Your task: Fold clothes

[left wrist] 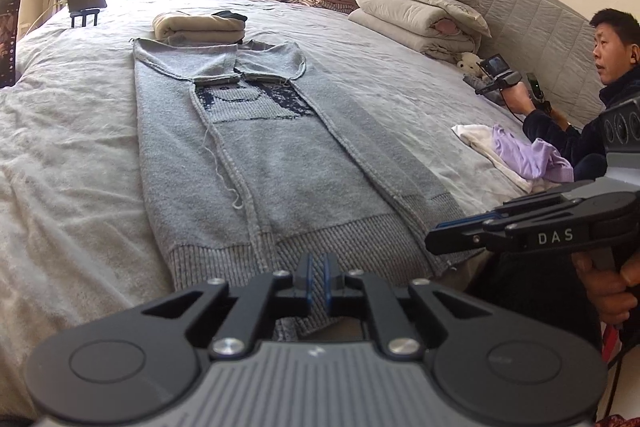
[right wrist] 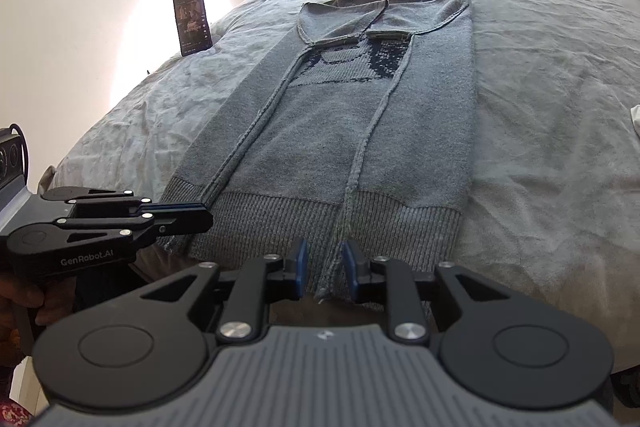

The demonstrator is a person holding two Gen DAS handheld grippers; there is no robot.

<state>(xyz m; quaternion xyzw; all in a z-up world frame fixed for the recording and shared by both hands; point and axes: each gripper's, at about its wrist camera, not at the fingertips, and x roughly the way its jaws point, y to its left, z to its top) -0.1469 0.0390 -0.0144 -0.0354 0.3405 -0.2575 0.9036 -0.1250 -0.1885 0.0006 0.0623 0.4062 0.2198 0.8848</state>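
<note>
Both hand-held grippers sat at the near edge of the bed [left wrist: 80,155], on the ribbed hem of a grey knit sweater [left wrist: 256,155]. On the left gripper [left wrist: 318,277] the blue pads were clamped close together on the ribbing, with a strip of hem running between them. On the right gripper [right wrist: 324,269] the jaws stood a little wider, pinching a bunched fold of hem near the middle of the near edge. Seen from the right wrist, the left gripper lay on its side at the sweater's left hem corner; from the left wrist, the right one was turned likewise at the other corner, with a hand [left wrist: 608,291] on its grip. The sweater lay flat with its long axis running from the near edge toward the far side of the bed, hem nearest and neck farthest, both sleeves folded inward over the body. They covered the sides of a dark knitted pattern on the chest, so what it showed could not be made out. At the neck end sat a folded beige garment [left wrist: 200,27], touching or overlapping the sweater's far edge. The hem's lowest part was hidden behind the gripper bodies in both views.
</note>
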